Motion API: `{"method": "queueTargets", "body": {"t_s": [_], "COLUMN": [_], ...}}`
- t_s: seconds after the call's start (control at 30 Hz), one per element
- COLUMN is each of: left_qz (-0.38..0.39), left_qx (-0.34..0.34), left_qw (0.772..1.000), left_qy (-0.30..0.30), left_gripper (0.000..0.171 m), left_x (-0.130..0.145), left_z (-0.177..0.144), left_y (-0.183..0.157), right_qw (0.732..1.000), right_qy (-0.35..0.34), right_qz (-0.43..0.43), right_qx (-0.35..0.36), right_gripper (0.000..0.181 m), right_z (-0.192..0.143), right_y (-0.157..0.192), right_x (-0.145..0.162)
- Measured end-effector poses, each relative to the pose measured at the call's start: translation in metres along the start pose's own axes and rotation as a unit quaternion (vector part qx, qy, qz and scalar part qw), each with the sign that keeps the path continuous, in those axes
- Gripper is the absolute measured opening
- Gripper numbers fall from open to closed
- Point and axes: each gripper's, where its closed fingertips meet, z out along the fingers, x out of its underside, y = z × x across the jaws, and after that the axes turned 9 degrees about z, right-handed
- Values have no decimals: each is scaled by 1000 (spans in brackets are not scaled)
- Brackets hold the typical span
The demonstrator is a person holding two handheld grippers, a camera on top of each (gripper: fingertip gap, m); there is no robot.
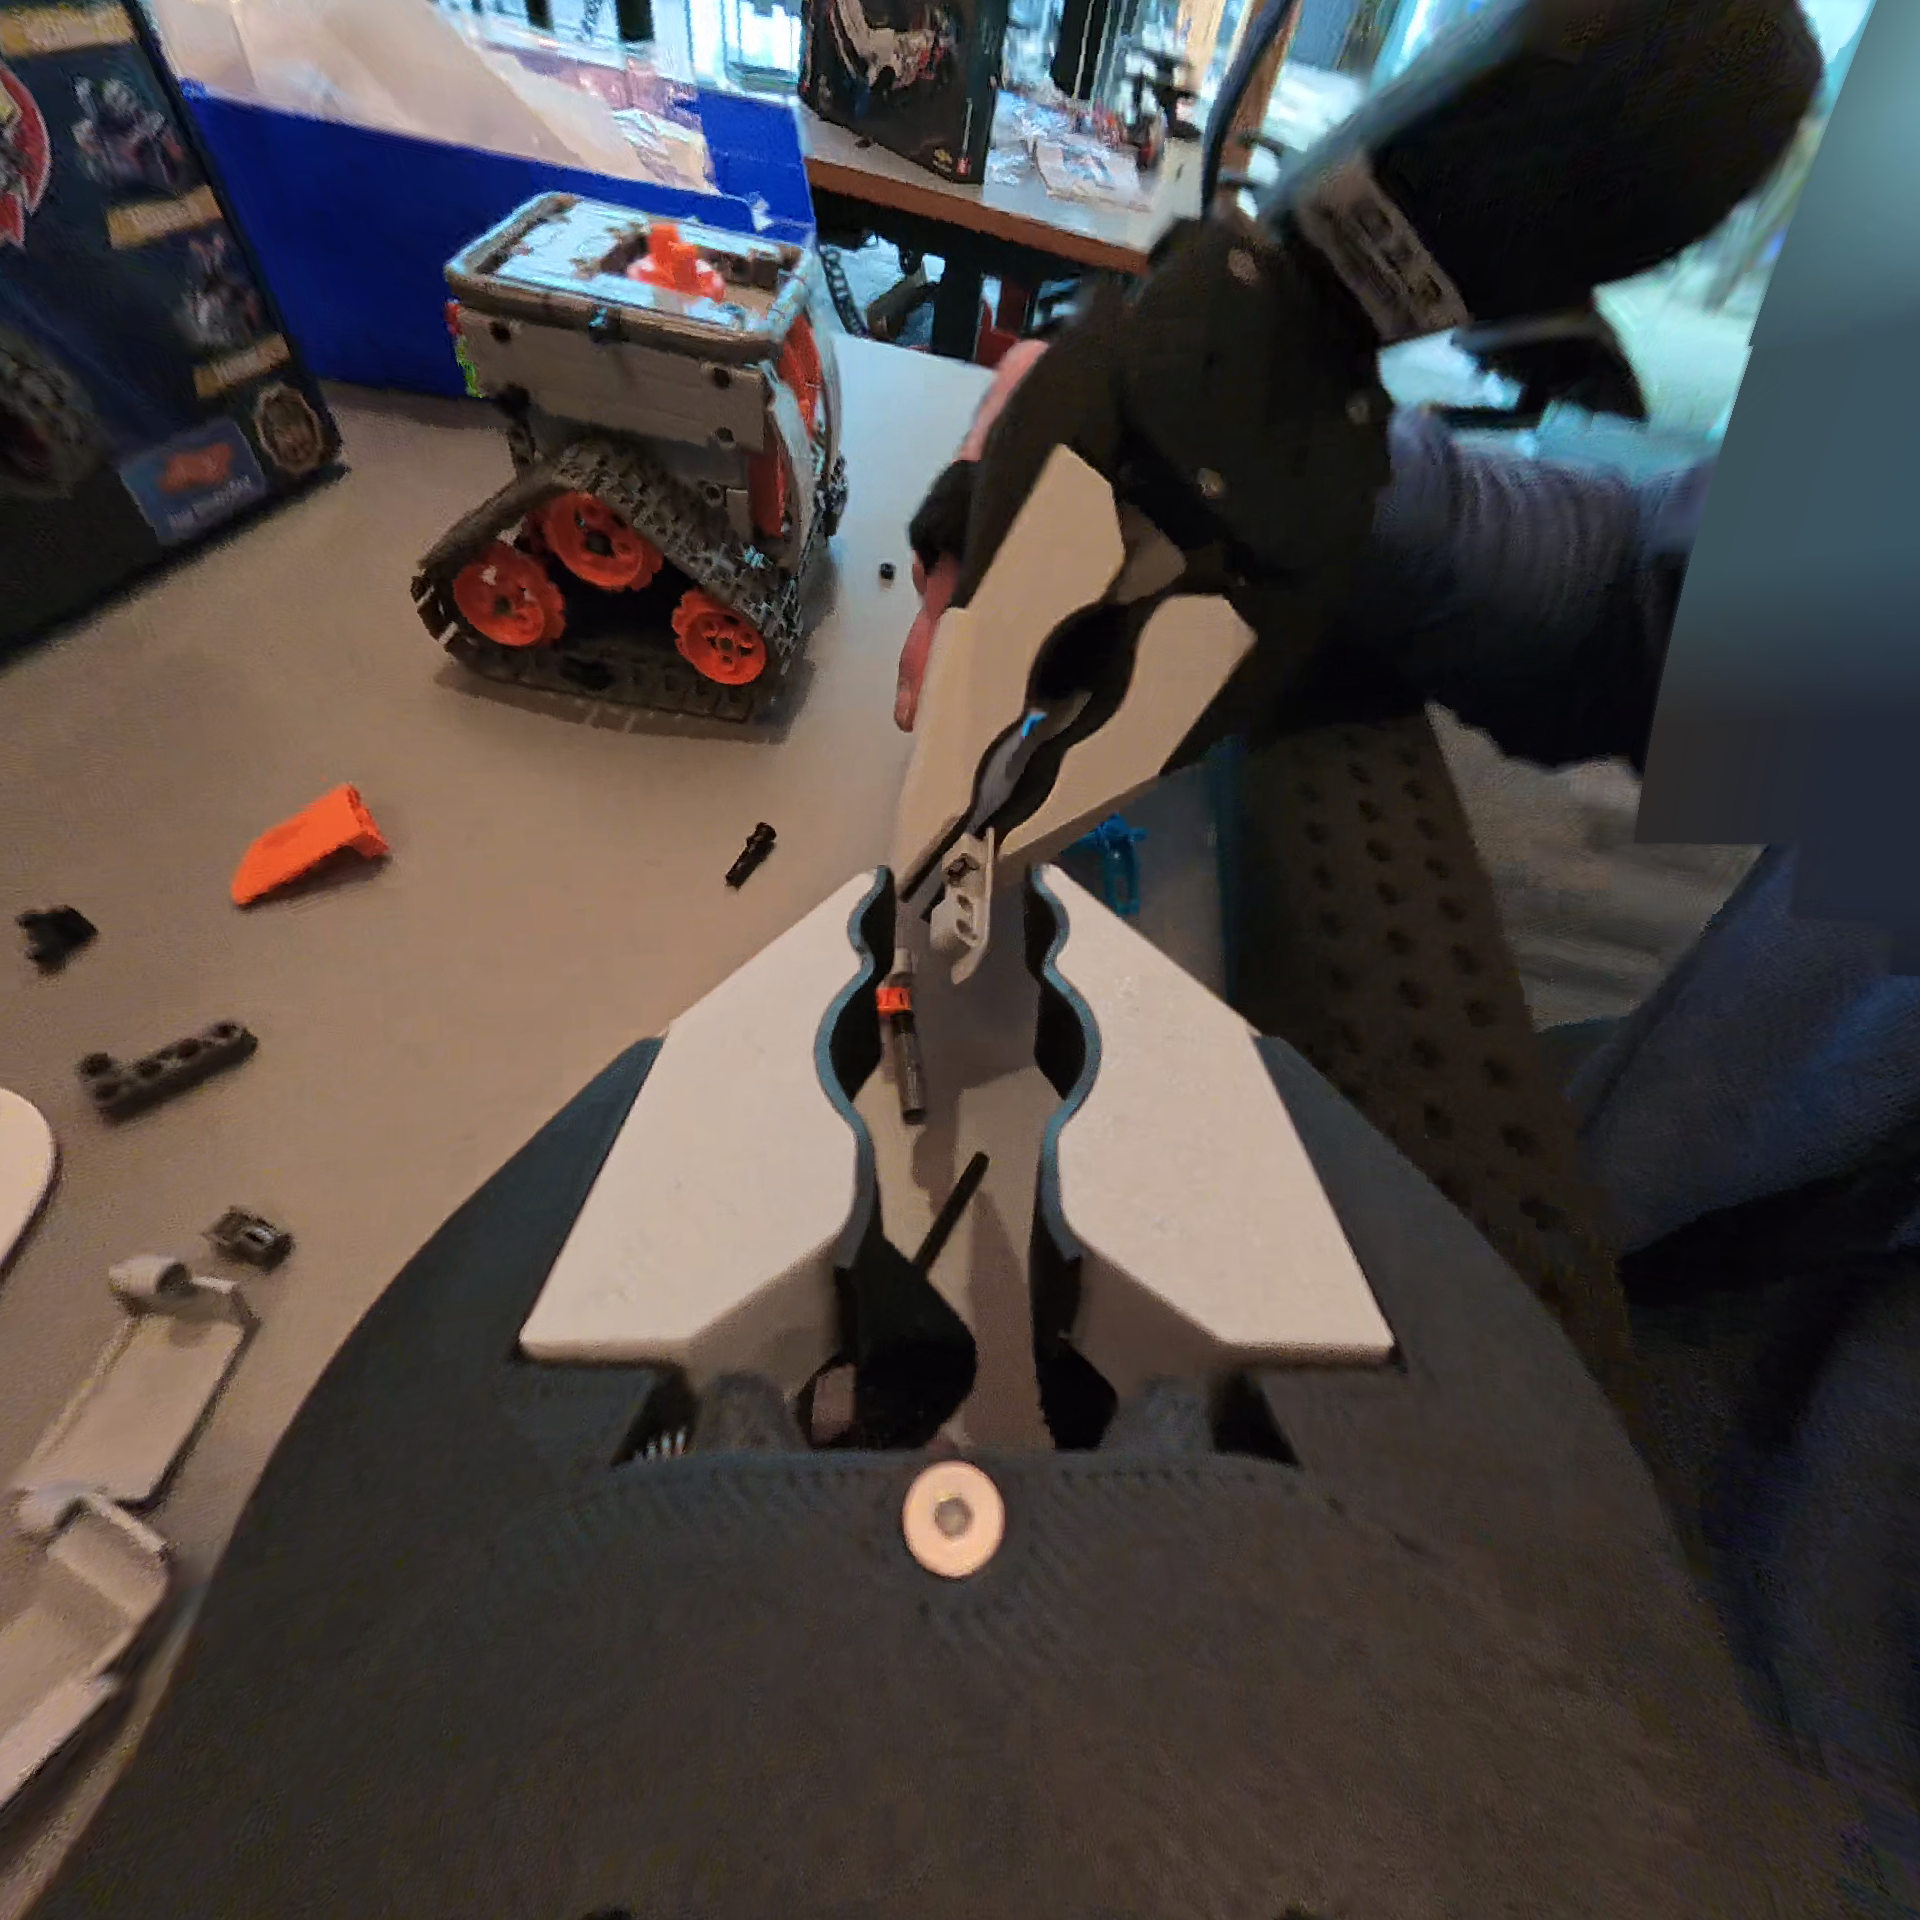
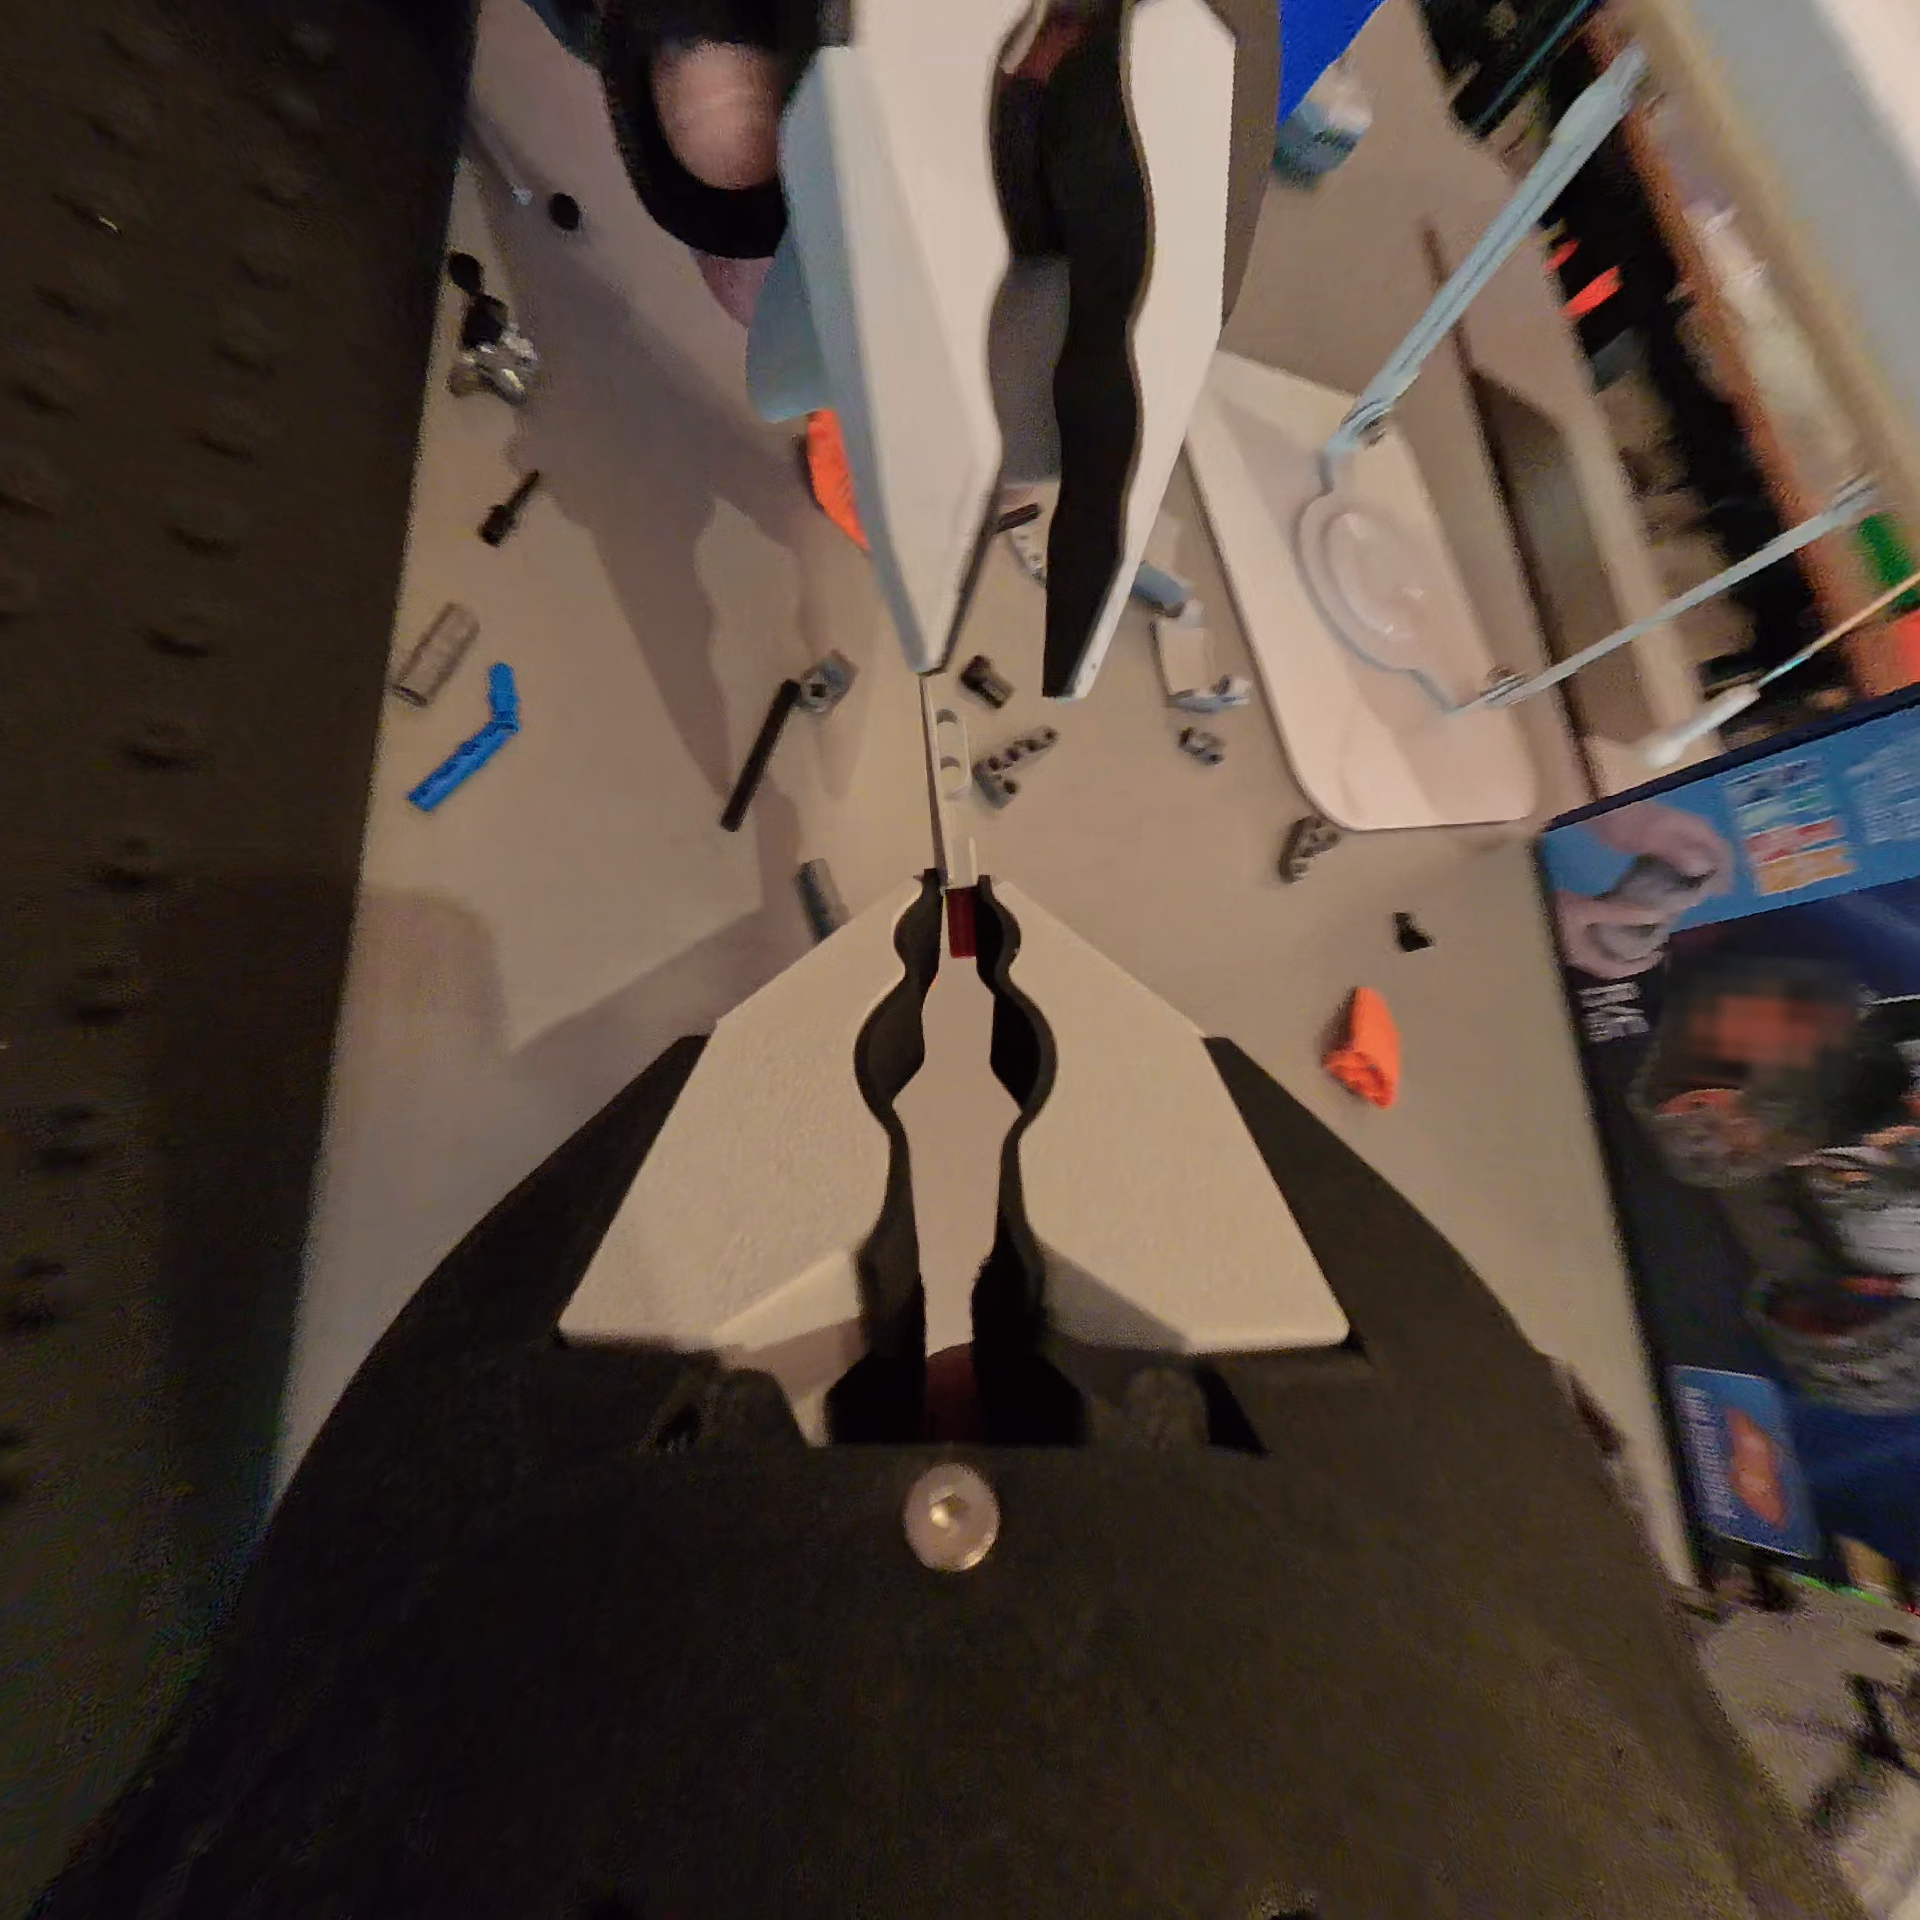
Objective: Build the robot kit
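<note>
Each camera sits just behind its own fingers, looking forward and down, close over the grey worktop [image 1: 520, 883]. The two face one another: the left view has the right gripper [image 1: 961, 883] upper right, the right view has the left gripper [image 2: 997, 675] top centre.

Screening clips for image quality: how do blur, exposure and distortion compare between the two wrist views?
Left wrist view: evenly lit, tracked toy vehicle fairly sharp, fisheye bending at the edges, a smoothed patch at right. Right wrist view: dimmer and warmer, motion smear on the boxed set and right edge, dark foreground; the small red piece at the right tool tips stays readable.
</note>
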Motion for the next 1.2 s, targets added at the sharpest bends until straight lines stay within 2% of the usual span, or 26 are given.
{"method": "queueTargets", "body": {"t_s": [0.07, 0.13, 0.2, 0.3, 0.53, 0.67, 0.87, 1.2], "left_qz": [63, 140, 201, 234, 194, 149, 132, 114], "left_qx": [-20, -47, -76, -84, -90, -82, -80, -55], "left_qw": [997, 986, 972, 962, 972, 982, 984, 985], "left_qy": [29, 76, 98, 113, 99, 87, 94, 120], "left_gripper": [23, 20, 12, 7, 6, 6, 6, 6], "left_x": [5, 17, 21, 23, 22, 24, 29, 44], "left_z": [6, 14, 19, 22, 18, 13, 10, 11], "left_y": [-4, -5, -4, -7, 2, 8, 12, 9], "right_qw": [999, 997, 996, 995, 996, 996, 995, 993], "right_qy": [6, 12, 10, 4, 4, 17, 51, 82], "right_qz": [32, 49, 60, 69, 76, 80, 83, 76], "right_qx": [-29, -52, -64, -75, -49, -29, -7, -30], "right_gripper": [3, 3, 3, 3, 11, 11, 15, 17], "right_z": [1, 2, 2, -1, -2, -4, -5, 1], "right_y": [4, 9, 12, 15, 6, -3, -14, -5], "right_x": [3, 5, 3, 0, 2, 13, 32, 48]}}
